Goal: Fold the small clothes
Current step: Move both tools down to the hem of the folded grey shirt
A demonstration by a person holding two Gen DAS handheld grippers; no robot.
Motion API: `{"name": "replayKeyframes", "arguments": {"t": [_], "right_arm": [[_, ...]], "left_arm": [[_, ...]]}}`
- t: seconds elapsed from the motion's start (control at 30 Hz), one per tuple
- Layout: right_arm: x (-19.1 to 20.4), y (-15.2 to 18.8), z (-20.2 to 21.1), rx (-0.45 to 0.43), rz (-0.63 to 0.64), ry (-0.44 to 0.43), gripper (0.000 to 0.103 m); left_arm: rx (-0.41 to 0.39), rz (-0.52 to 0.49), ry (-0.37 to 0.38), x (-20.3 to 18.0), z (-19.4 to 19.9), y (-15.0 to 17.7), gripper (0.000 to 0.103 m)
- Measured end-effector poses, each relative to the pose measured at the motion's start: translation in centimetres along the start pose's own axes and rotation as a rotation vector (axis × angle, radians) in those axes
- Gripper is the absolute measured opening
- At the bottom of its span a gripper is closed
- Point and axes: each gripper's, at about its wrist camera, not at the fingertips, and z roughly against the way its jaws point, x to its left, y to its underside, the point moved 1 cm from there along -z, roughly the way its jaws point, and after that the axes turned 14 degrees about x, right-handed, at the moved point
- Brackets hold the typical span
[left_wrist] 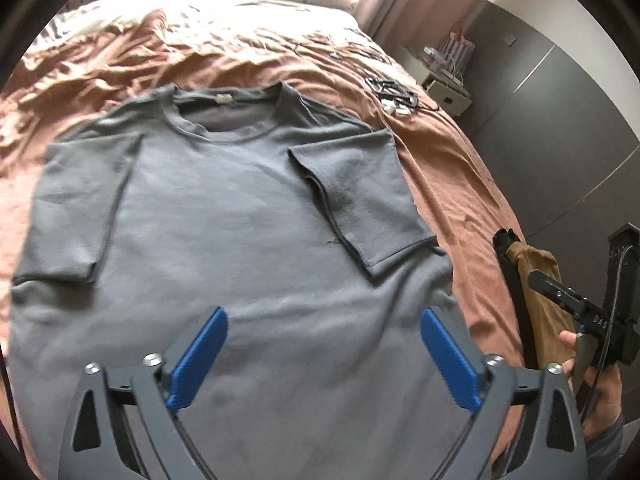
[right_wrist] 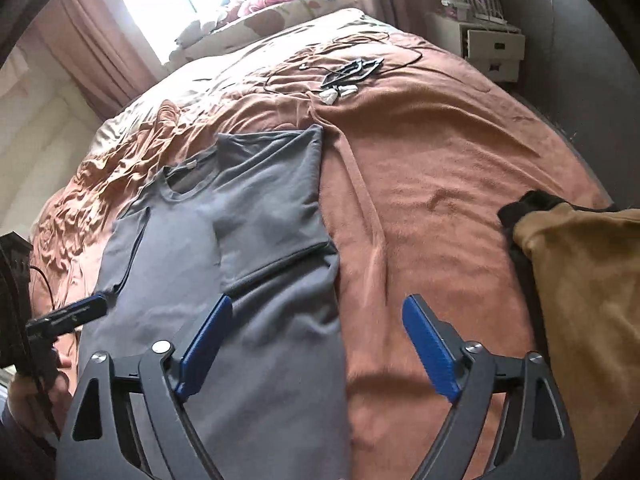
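A grey T-shirt [left_wrist: 240,220] lies flat on the brown bedspread, collar toward the far end, both sleeves folded in over the chest. My left gripper [left_wrist: 324,316] hovers open above the shirt's lower middle, nothing between its blue fingers [left_wrist: 200,360]. In the right wrist view the same T-shirt [right_wrist: 260,240] stretches along the left half, and my right gripper [right_wrist: 318,308] hangs open over its right edge and the bedspread, holding nothing. A hand holds the other gripper at each view's side.
A tan and black folded garment [right_wrist: 580,280] lies at the bed's right side. Cables and small white items [right_wrist: 344,76] rest farther up the brown bedspread [right_wrist: 440,160]. A white nightstand [right_wrist: 492,44] stands past the bed; pillows and soft toys sit at its head.
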Motion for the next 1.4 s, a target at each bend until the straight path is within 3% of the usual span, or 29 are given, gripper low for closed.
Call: {"name": "replayKeyframes", "arguments": {"t": [0.1,0.37,0.77,0.83,0.9,0.97,1.4], "right_arm": [[0.4,1.5,1.5,-0.014,0.006,-0.006,0.097],[0.3,6.7,4.1,-0.029,0.019,-0.023,0.097],[-1.1,15.2,6.2,-0.063,0.049,-0.045,0.097],[-1.3,16.4,6.3,-0.054,0.049,-0.047,0.094],[-1.7,17.7,6.3,-0.040,0.047,-0.058,0.083],[-2.0,18.8,6.3,-0.025,0.038,-0.064,0.078],[-3.8,25.2,6.3,-0.005,-0.035,-0.136,0.078]], "left_arm": [[-0.029,-0.006,-0.034,0.9,2.3,1.6,0.103],[-0.064,0.028,-0.048,4.8,6.9,6.7,0.103],[-0.134,0.049,-0.051,11.4,12.3,17.3,0.101],[-0.139,0.069,-0.051,12.7,12.8,19.3,0.098],[-0.140,0.094,-0.047,13.9,13.1,21.0,0.093],[-0.137,0.125,-0.047,15.4,13.4,23.0,0.089],[-0.154,0.347,-0.006,22.8,13.9,34.2,0.070]]}}
